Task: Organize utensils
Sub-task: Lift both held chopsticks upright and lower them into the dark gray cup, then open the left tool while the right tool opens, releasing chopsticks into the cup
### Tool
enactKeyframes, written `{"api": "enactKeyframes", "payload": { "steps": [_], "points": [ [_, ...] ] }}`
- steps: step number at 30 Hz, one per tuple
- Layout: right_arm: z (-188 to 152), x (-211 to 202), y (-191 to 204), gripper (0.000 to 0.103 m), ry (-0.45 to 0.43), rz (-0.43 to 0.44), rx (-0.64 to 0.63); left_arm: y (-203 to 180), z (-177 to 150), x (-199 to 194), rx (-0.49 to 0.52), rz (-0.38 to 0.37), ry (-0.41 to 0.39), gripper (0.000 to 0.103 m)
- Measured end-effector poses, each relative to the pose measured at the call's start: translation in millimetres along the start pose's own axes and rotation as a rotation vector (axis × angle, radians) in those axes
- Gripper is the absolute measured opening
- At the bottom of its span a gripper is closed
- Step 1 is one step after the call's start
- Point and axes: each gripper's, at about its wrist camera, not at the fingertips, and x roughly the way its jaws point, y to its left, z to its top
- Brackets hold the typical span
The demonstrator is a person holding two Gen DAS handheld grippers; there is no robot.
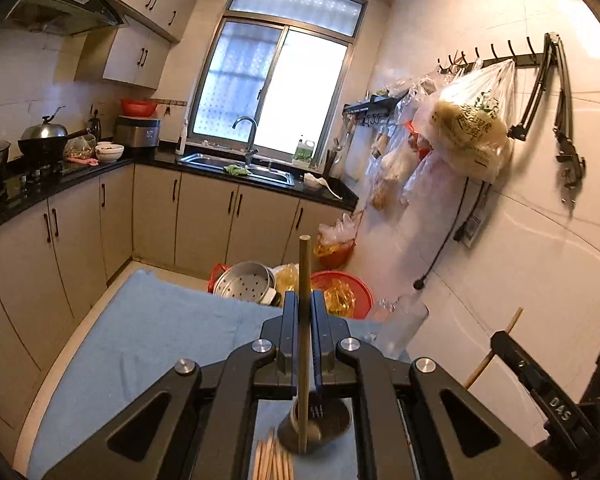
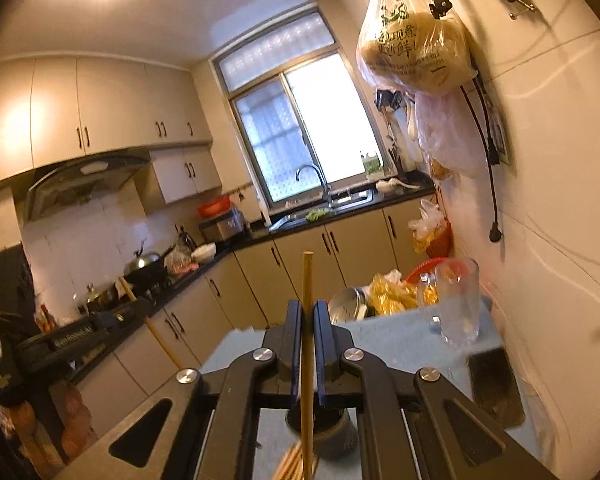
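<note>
My left gripper (image 1: 304,300) is shut on a wooden chopstick (image 1: 304,264) that stands upright between the fingers, its lower end over a dark round holder (image 1: 332,420) on the blue cloth. Several loose chopsticks (image 1: 272,460) lie beside the holder. My right gripper (image 2: 307,308) is shut on another wooden chopstick (image 2: 307,280), also upright, above the same grey holder (image 2: 334,436) and the chopstick bundle (image 2: 292,464). Each gripper shows at the edge of the other's view, the right one in the left wrist view (image 1: 540,384) and the left one in the right wrist view (image 2: 100,320).
The blue cloth (image 1: 148,320) covers a table. A clear glass (image 2: 458,304) stands at its far right by the tiled wall; a dark flat object (image 2: 494,384) lies near it. Beyond the table's edge are a steamer pot (image 1: 246,282), a red basin (image 1: 356,284) and bags.
</note>
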Motion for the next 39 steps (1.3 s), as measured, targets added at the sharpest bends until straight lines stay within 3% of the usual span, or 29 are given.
{"api": "enactKeyframes", "payload": {
  "steps": [11, 18, 25, 39],
  "points": [
    [16, 63, -20, 0.007, -0.030, -0.031, 0.073, -6, -4, 57, -0.014, 0.000, 0.017, 0.006],
    [-18, 97, -35, 0.007, 0.031, -0.038, 0.089, -5, -28, 69, 0.004, -0.017, 0.061, 0.006],
    [-45, 113, -38, 0.007, 0.095, -0.043, 0.089, -5, -47, 71, 0.028, -0.021, 0.092, 0.006],
    [-60, 120, -44, 0.010, 0.169, -0.062, 0.074, 5, -65, 81, 0.037, 0.003, 0.169, 0.006]
  ]
}}
